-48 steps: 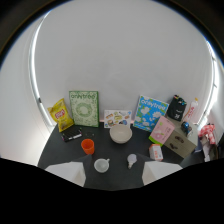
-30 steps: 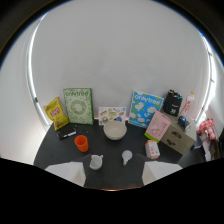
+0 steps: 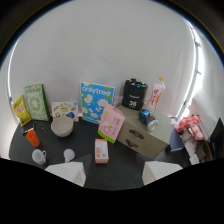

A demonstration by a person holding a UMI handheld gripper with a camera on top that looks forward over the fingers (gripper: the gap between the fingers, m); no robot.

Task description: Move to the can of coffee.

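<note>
Approach step in hand, judged from the layout: hand-held gripper (image 3: 111,175) high above the dark bench (image 3: 60,145), fingers spread wide, nothing between them. Can of coffee (image 3: 148,118), blue and lying on its side, atop the small drawer cabinet (image 3: 140,136), up at about 1 o'clock from the fingers and well beyond them. Just behind the can, at its 12 o'clock, a tall bottle with a red label (image 3: 156,96); at its 10 o'clock, a black pen holder (image 3: 134,94) stuffed with markers.

Next move, as a judgement: swing toward 1 o'clock and close in, finishing with the can just ahead of the open fingers, without brushing the bottle or the pink box (image 3: 112,123) propped against the cabinet front.

Containers: white bowl (image 3: 62,127) at 10 o'clock, seemingly nothing in it; orange cup (image 3: 32,138) further toward 9 o'clock, contents not visible; two small white cups (image 3: 39,156) and (image 3: 69,154) near the left finger, interiors unreadable. Small orange carton (image 3: 101,150) just ahead of the fingers at 12 o'clock, closed.
</note>
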